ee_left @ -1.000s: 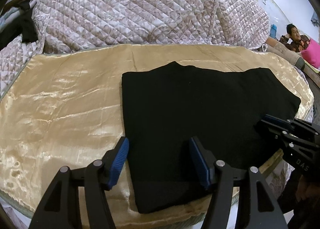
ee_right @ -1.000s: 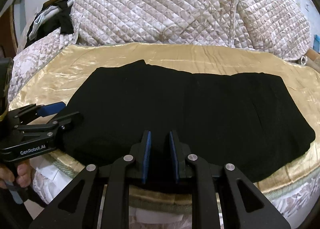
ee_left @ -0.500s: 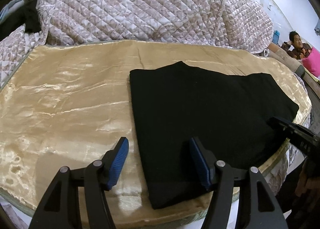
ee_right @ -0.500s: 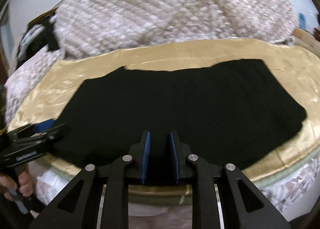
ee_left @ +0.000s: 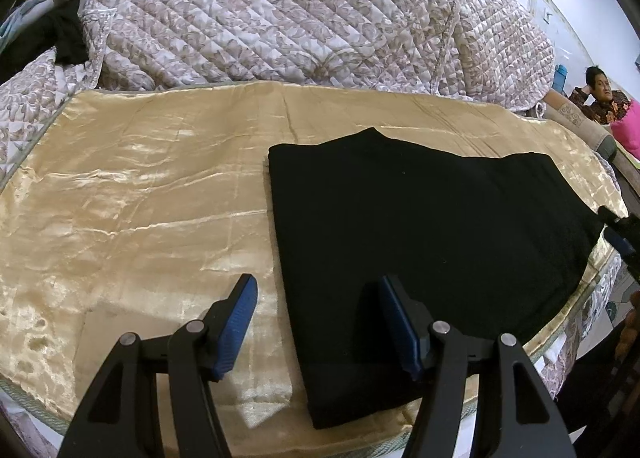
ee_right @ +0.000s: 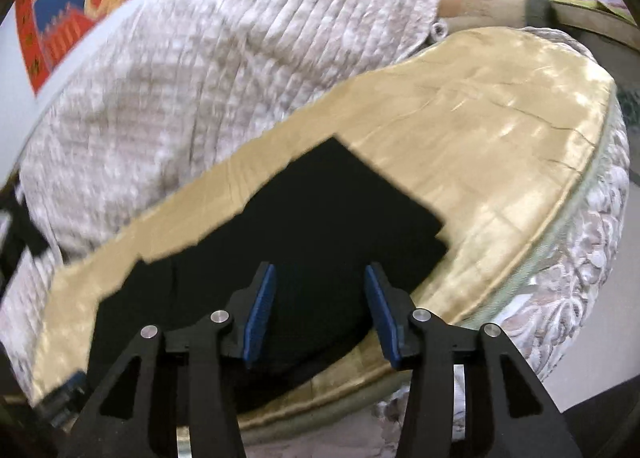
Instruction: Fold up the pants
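Note:
The black pants (ee_left: 432,234) lie folded flat on a gold satin sheet (ee_left: 132,210). My left gripper (ee_left: 316,322) is open and empty, held over the pants' near left edge, one finger over the sheet, one over the cloth. My right gripper (ee_right: 320,310) is open and empty above the pants (ee_right: 304,242) near their right end; this view is tilted and blurred. The right gripper's tips (ee_left: 618,230) also show in the left wrist view at the pants' far right end.
A quilted floral bedspread (ee_left: 304,14) is piled behind the sheet. Dark clothes (ee_left: 48,38) lie at the far left. A person (ee_left: 600,94) sits at the far right beside a pink cushion. The bed's front edge (ee_right: 532,254) drops off near my grippers.
My right gripper has opened and swung to the right along the pants, tilting its view. My left gripper has stayed open and shifted slightly left.

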`<state>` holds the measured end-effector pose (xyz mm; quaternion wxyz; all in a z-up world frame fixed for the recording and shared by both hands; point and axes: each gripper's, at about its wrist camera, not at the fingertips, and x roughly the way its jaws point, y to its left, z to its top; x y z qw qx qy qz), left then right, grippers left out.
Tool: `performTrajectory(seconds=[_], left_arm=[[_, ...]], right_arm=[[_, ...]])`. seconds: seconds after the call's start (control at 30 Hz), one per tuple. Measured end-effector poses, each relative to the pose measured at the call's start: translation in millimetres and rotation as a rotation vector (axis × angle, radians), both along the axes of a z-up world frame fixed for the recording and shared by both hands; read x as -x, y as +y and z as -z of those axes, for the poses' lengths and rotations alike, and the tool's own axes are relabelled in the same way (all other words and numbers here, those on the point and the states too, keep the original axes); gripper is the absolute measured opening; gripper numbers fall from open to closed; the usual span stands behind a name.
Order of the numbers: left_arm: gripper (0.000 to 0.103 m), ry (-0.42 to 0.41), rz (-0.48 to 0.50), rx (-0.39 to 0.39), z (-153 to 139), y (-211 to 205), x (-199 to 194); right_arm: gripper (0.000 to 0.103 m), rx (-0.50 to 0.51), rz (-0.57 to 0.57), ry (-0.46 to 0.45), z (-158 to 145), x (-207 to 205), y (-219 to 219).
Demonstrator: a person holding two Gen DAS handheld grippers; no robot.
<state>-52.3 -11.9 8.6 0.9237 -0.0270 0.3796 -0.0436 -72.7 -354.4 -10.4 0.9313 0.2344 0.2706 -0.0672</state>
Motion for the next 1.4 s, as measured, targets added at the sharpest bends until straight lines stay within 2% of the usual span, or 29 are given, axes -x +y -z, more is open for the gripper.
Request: performTrajectory(seconds=[0.07,0.13,0.3,0.63,0.7,0.9,0.93,0.97,1.03,1.2,1.4], left_arm=[[0.066,0.002,0.004,0.002,-1,0,0],[0.066,0.004,0.007,0.004,-1,0,-1],[0.066,0.006,0.014,0.003,-1,-1,0],[0.066,0.012,0.023,0.012,-1,-2,0],[0.066,0.014,0.023,0.016,-1,-1,-1],[0.066,0.019,0.023,0.022,-1,-1,-2],[0.066,0.019,0.023,0.022,-1,-1,-2],[0.066,0.019,0.022,0.022,-1,-1,-2],[0.066,0.019,0.015,0.023,-2,0,-2],[0.066,0.016,-0.012,0.036,-5,9,-4],[0.066,0.022,-0.084,0.049,-12,31,-9]], right_arm=[[0.05,0.012,0.059,-0.027,-3,7,-8],[0.054,-0.022,0.086,-0.026,-2,7,-17],[0.054,-0.141,0.065,0.085,23,-8,-27],[0.057,-0.197,0.075,0.056,23,-23,-36],[0.053,-0.223,0.07,0.047,21,-23,-39],[0.048,-0.254,0.062,0.076,25,-46,-50],[0.045,-0.259,0.061,0.076,24,-48,-51],[0.027,-0.26,0.062,0.08,22,-49,-51],[0.022,-0.275,0.033,0.066,18,-47,-49],[0.02,-0.205,-0.083,-0.005,-18,-42,-23],[0.02,-0.139,-0.311,-0.092,-74,-42,38]])
